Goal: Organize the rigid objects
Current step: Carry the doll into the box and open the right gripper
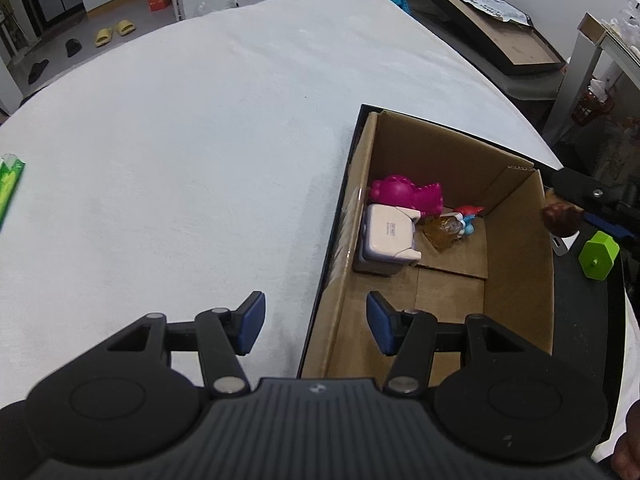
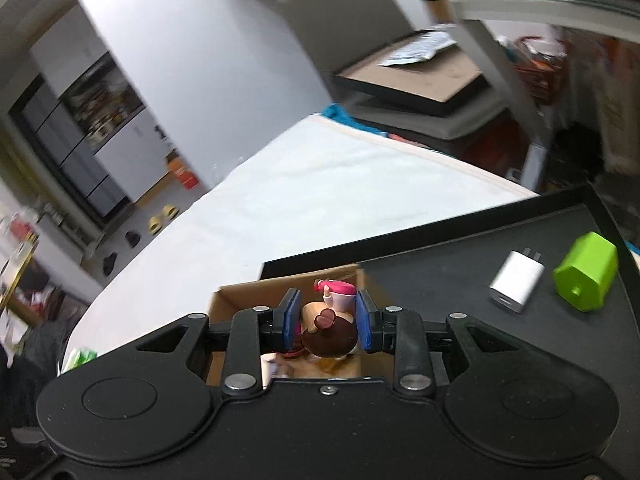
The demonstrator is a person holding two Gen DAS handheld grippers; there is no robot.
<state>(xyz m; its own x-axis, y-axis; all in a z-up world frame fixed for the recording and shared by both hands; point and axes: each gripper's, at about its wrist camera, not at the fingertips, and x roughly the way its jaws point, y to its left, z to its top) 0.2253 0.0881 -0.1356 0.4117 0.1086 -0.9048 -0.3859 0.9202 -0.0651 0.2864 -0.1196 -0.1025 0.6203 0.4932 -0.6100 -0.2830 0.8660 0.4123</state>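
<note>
An open cardboard box (image 1: 516, 280) stands on the white table (image 1: 180, 160). It holds a magenta dinosaur toy (image 1: 404, 192), a white boxy device (image 1: 390, 236), an amber packet (image 1: 442, 232) and a small blue and red figure (image 1: 468, 220). My left gripper (image 1: 315, 312) hangs open above the box's left wall, with nothing between its blue pads. My right gripper (image 2: 328, 314) is shut on a small doll (image 2: 328, 332) with a brown hair bun and pink clothes. It holds the doll over the box's right edge; the doll (image 1: 562, 219) also shows in the left wrist view.
To the right of the box lies a black lid (image 2: 440, 280) with a white charger (image 2: 516, 282) and a green hexagonal block (image 2: 586, 276) on it. A green packet (image 1: 10, 184) lies at the table's left edge. Behind the table are a flat carton (image 1: 488, 28) and shelving.
</note>
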